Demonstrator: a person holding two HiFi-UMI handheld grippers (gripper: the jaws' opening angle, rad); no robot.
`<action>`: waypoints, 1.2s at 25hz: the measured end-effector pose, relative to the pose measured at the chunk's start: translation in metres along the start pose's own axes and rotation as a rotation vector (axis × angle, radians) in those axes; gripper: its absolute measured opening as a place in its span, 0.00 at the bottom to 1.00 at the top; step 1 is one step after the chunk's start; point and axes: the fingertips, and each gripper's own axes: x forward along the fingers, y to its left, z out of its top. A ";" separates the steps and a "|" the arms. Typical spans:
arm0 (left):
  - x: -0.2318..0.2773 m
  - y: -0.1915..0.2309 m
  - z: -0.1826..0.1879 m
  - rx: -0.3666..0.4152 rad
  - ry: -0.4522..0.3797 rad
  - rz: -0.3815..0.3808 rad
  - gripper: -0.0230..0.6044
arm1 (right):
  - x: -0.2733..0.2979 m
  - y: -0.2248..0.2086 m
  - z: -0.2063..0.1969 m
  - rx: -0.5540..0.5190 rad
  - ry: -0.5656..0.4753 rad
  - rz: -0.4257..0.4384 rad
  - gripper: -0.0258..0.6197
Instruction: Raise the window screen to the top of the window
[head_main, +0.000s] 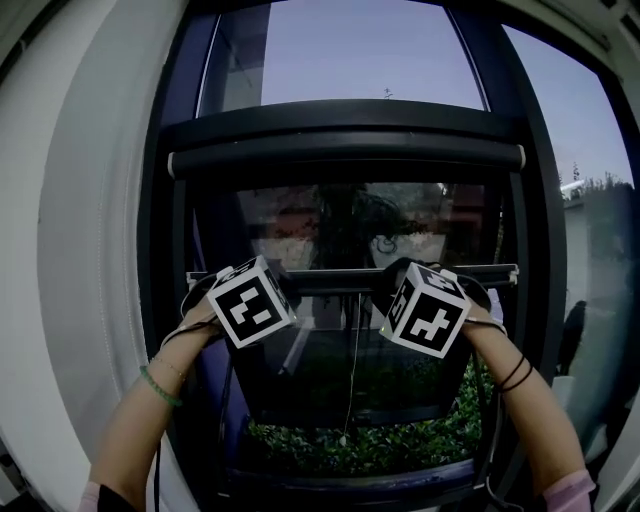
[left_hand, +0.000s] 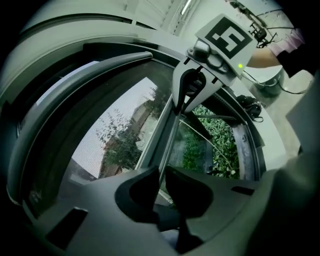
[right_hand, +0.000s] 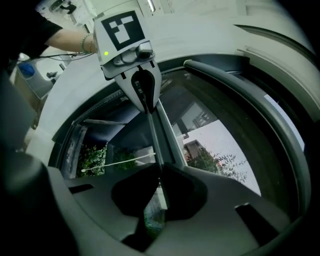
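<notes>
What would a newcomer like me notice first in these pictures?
The left gripper and right gripper, each carrying a black-and-white patterned cube, are clamped side by side on the screen bar, about halfway up the window. Above it sits the dark roller box. Below it, a green hedge shows outside.

I'm backlit: pale daylight comes through the window (head_main: 345, 60), everything near is dim, and fisheye bends the black-cornered edges.

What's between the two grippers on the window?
In the head view, the screen bar runs from left gripper to right gripper, a thin cord hanging below it.
</notes>
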 end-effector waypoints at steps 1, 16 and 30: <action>-0.001 0.008 0.003 0.004 -0.003 0.011 0.11 | -0.001 -0.009 0.003 -0.003 -0.002 -0.014 0.09; -0.027 0.139 0.049 0.006 -0.017 0.243 0.12 | -0.018 -0.137 0.048 -0.002 -0.017 -0.194 0.10; -0.036 0.175 0.061 -0.015 -0.028 0.287 0.12 | -0.023 -0.183 0.061 0.080 -0.058 -0.229 0.13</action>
